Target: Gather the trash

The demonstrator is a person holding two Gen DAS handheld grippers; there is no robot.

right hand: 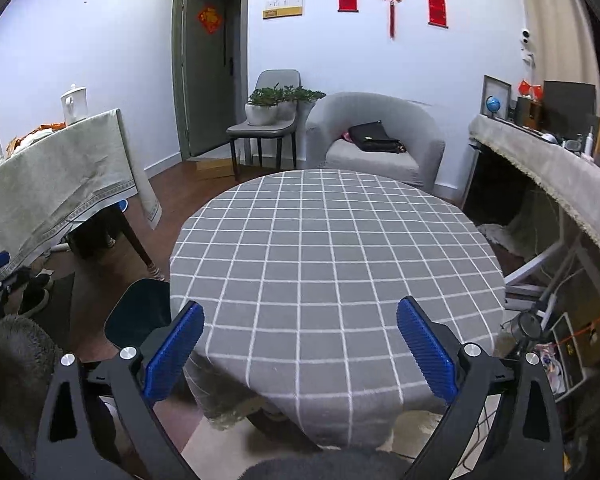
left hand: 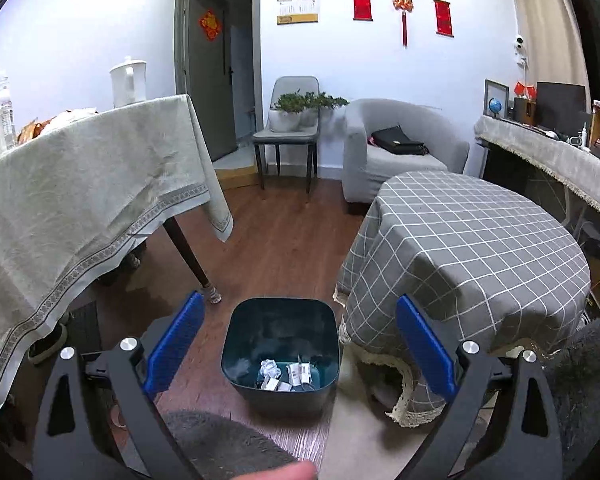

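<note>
A dark teal trash bin (left hand: 280, 344) stands on the wood floor beside the round table. Crumpled paper and white wrappers (left hand: 286, 376) lie in its bottom. My left gripper (left hand: 300, 344) is open and empty, above the bin with the bin between its blue pads (left hand: 176, 344). My right gripper (right hand: 300, 348) is open and empty, held over the near edge of the round table with the grey checked cloth (right hand: 332, 264). The bin's rim (right hand: 140, 312) shows at the table's left in the right wrist view. No trash shows on the checked cloth.
A table with a beige cloth (left hand: 80, 200) stands at the left, its leg (left hand: 192, 256) near the bin. A grey armchair (left hand: 396, 152) with a black bag, a chair with plants (left hand: 296, 128) and a cluttered desk (left hand: 560, 152) line the back and right.
</note>
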